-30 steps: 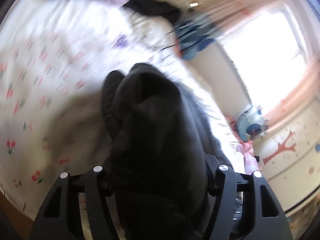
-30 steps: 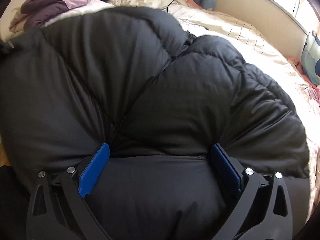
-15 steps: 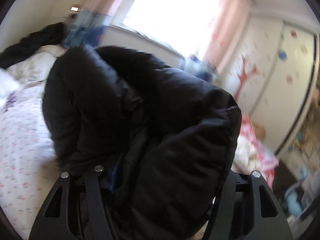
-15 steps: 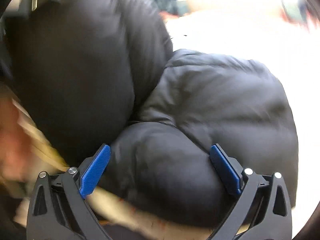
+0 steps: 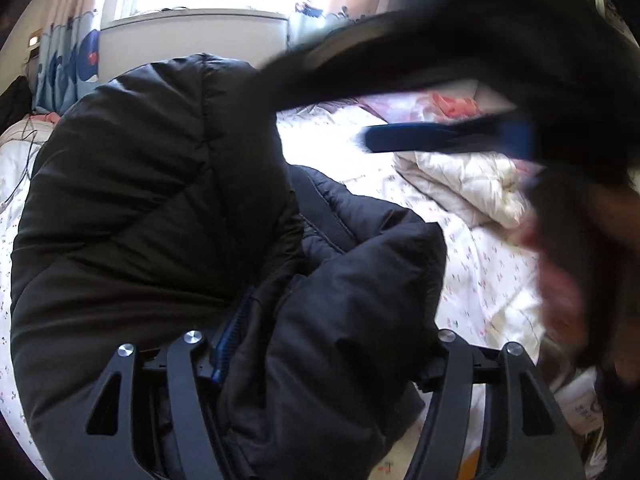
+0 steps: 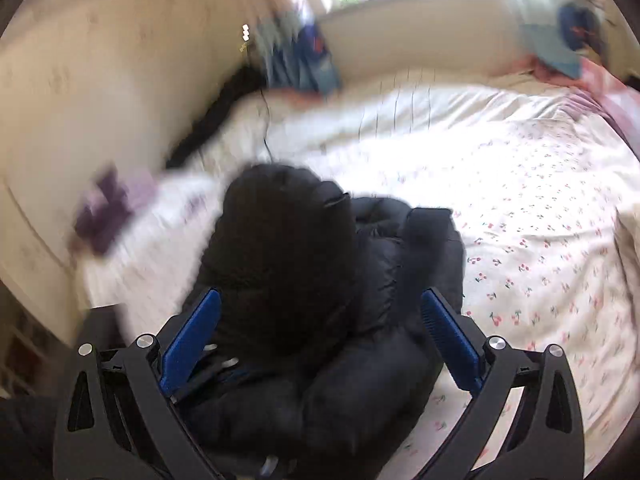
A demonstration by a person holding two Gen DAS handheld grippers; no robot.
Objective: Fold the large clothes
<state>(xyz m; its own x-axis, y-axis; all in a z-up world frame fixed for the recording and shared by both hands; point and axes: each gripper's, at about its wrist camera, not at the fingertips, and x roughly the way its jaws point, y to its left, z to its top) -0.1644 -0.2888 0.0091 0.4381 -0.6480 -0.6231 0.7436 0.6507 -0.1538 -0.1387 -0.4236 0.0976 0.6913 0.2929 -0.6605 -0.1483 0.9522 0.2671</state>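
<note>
A black puffy jacket [image 5: 140, 200] hangs bunched above the bed, and both grippers grip it. My left gripper [image 5: 320, 320] has thick folds of it filling its jaws, which are opening slightly; one blue pad [image 5: 230, 332] shows pressed into the fabric and the other is hidden. In the right wrist view the jacket [image 6: 280, 240] bulges up between the two blue pads [image 6: 192, 332], and my right gripper [image 6: 320, 320] is shut on that wad. The right gripper's blurred black arm and blue pad [image 5: 440, 138] cross the top of the left wrist view.
Below lies the bed with a white cherry-print sheet [image 6: 540, 220]. A cream quilt [image 5: 460, 184] is heaped on it, purple clothes [image 6: 108, 216] sit near the wall, and a dark garment [image 6: 208, 128] lies along the wall. A person's blurred hand [image 5: 560, 300] is at the right.
Both grippers swung fast with the jacket, lifting it off the bed into a hanging bundle. The left view rolled round towards the window, and the right gripper now crosses it.
</note>
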